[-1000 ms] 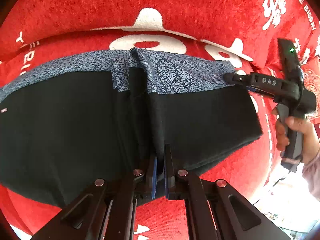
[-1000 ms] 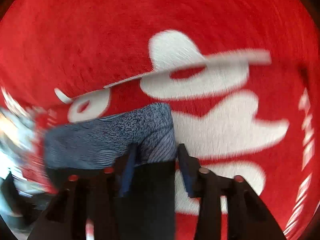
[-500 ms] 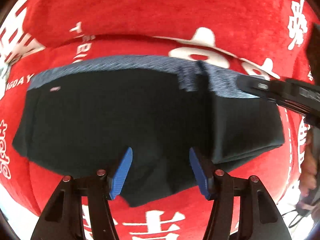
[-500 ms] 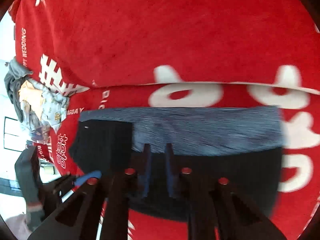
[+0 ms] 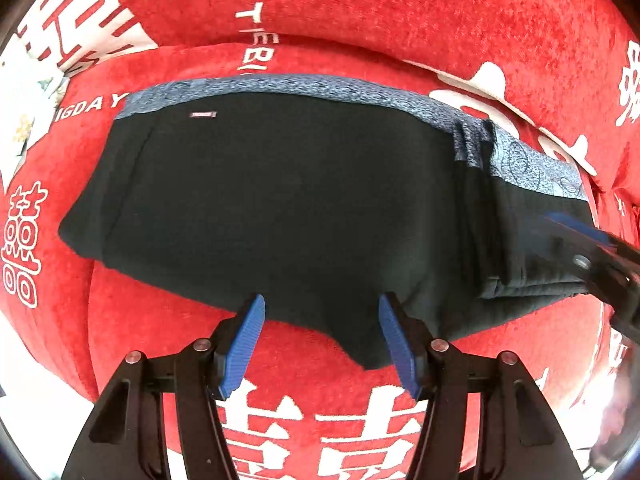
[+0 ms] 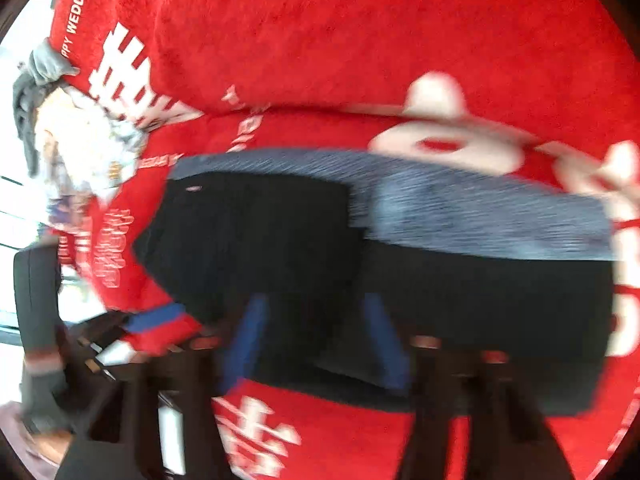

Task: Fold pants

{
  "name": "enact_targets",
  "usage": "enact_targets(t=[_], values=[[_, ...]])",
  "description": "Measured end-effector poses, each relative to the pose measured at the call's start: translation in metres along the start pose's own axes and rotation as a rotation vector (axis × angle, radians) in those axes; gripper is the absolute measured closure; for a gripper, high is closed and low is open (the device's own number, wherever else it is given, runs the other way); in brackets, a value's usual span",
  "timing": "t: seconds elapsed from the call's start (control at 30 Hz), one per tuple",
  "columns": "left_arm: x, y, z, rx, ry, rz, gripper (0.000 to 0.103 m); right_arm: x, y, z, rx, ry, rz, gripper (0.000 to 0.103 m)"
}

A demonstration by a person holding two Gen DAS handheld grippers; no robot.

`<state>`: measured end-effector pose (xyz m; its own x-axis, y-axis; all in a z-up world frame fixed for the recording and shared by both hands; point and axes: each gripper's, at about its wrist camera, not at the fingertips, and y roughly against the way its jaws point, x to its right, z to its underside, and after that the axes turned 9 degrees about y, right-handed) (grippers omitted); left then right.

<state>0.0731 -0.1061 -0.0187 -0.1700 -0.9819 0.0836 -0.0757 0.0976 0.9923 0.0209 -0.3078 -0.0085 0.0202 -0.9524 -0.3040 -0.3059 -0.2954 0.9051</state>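
- At the far left of the right wrist view, a pile of pale and grey clothes (image 6: 76, 136) is lying at the edge of the red cover (image 6: 360, 40), which is printed with white characters.
- The black pants (image 5: 280, 208) are lying folded across that cover, their blue-grey patterned waistband (image 5: 320, 86) running along the far edge and a small pale tag (image 5: 203, 114) showing near the left end.
- The left gripper (image 5: 320, 340) is hanging over the near edge of the pants, its blue pads (image 5: 246, 344) standing well apart with nothing pinched between them; only the cloth's edge and the red cover are showing in the gap.
- At the right end, the cloth is sitting in bunched pleats with stacked layers.
- The right gripper (image 6: 316, 340) is blurred in its own view; its jaws are opening, with black cloth showing between the pads but not clamped.
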Motion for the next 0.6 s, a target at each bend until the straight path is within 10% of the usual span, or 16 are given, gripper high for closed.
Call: enact_targets(t=[0.13,0.3,0.6], values=[[-0.006,-0.006,0.004,-0.013,0.011,0.005,0.043,-0.004,0.004,0.019,-0.084,0.235,0.164,0.045],[-0.01,-0.008,0.011,-0.016,0.014,0.0,0.043,0.002,-0.018,0.016,-0.084,0.151,0.088,0.084],[-0.011,0.001,0.021,-0.027,0.016,-0.037,0.027,-0.019,-0.01,0.026,-0.126,0.137,0.021,0.084]])
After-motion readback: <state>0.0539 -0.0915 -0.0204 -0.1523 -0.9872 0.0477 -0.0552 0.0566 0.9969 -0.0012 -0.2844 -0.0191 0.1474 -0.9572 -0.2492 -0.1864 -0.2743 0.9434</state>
